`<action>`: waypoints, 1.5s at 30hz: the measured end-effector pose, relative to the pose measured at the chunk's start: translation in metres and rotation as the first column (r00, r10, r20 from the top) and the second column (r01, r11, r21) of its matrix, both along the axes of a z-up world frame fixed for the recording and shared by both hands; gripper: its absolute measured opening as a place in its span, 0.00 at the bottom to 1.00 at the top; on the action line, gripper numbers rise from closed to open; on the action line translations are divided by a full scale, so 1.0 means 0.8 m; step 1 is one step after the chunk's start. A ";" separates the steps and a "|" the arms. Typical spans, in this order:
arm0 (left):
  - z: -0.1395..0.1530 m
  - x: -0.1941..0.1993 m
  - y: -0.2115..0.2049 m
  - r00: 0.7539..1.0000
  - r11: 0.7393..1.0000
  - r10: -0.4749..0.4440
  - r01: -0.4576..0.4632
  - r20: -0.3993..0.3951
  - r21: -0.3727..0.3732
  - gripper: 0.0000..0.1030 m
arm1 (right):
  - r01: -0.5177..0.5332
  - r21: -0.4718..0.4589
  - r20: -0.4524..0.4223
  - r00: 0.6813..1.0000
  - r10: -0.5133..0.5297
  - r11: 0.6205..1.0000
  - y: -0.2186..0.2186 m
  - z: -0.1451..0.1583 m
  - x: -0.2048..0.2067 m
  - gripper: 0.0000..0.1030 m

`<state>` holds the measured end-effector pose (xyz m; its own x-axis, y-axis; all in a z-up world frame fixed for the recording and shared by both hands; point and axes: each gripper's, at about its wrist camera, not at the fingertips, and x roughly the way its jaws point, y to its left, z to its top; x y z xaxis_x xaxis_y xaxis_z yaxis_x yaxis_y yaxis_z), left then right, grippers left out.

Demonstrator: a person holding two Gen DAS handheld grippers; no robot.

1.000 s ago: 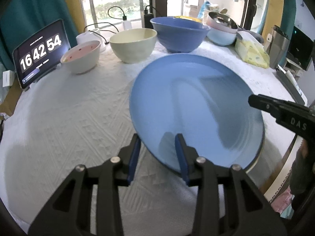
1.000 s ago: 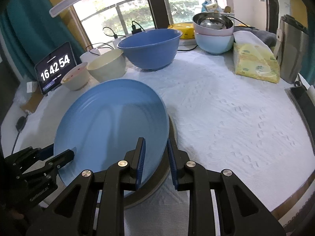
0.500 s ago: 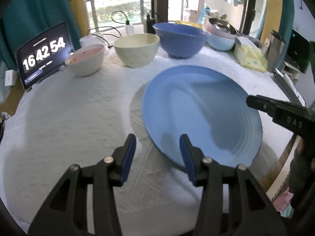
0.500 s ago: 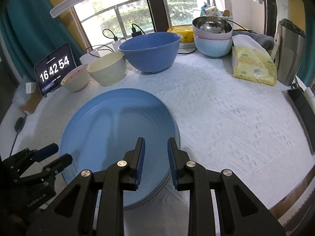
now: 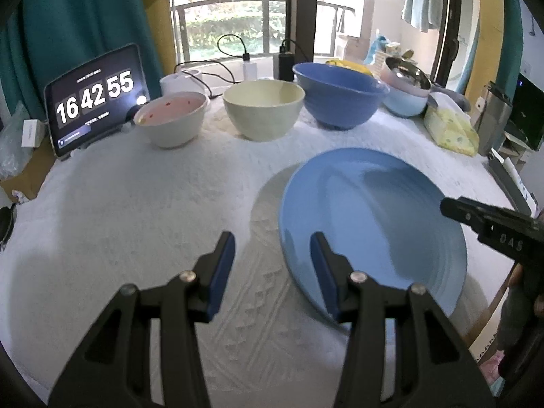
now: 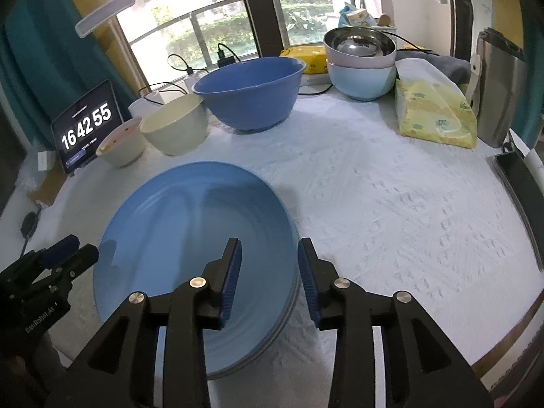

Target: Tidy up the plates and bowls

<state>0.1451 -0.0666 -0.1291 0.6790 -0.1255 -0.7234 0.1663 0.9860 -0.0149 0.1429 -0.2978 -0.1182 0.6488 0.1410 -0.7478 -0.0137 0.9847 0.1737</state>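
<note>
A white textured tablecloth (image 6: 391, 204) covers the table by the window. The round blue plate (image 6: 190, 238) lies lower left, bare cloth right. Left gripper (image 5: 272, 268) and right gripper (image 6: 268, 278) gape, holding nothing.

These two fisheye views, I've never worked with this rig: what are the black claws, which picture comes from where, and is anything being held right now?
There is no robot arm here. A person holds a two-finger claw in each hand, and each claw carries a camera looking forward along its fingers. In the left wrist view the left claw fills the bottom, open; the right one pokes in at the right edge. In the right wrist view the right claw is open too, straddling the plate's near rim without gripping it.

Neither holds anything. The big blue plate lies on the white tablecloth. Behind it stand a pink-lined bowl, a cream bowl, a blue bowl and a stack of bowls. A tablet clock stands at the left.
</note>
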 end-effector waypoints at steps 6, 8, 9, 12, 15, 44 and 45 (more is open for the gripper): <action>-0.015 0.021 0.002 0.998 1.000 0.026 -0.026 -0.056 -0.009 0.47 | 0.010 0.007 -0.023 1.000 -0.010 1.000 -0.008 -0.010 0.012 0.36; -0.021 0.024 0.000 0.997 1.000 0.025 -0.026 -0.071 -0.009 0.47 | 0.009 0.012 -0.031 0.999 -0.008 1.000 -0.009 -0.014 0.014 0.36; -0.023 0.026 -0.001 0.997 1.000 0.024 -0.025 -0.078 -0.009 0.47 | 0.008 0.015 -0.036 0.999 -0.008 1.000 -0.010 -0.016 0.016 0.36; -0.030 0.029 -0.005 0.995 1.000 0.021 -0.022 -0.096 -0.012 0.47 | 0.006 0.027 -0.052 0.999 -0.005 1.000 -0.012 -0.021 0.021 0.36; -0.035 0.032 -0.009 0.994 1.000 0.009 -0.011 -0.113 -0.015 0.47 | 0.010 0.043 -0.076 0.997 -0.006 0.999 -0.017 -0.029 0.026 0.36; -0.052 0.029 -0.015 0.987 0.972 -0.102 0.072 -0.127 -0.223 0.54 | -0.023 0.151 -0.079 0.996 0.035 0.988 -0.017 -0.041 0.024 0.39; -0.051 0.029 -0.014 0.987 0.972 -0.101 0.071 -0.127 -0.223 0.54 | -0.025 0.148 -0.079 0.996 0.037 0.989 -0.017 -0.042 0.024 0.39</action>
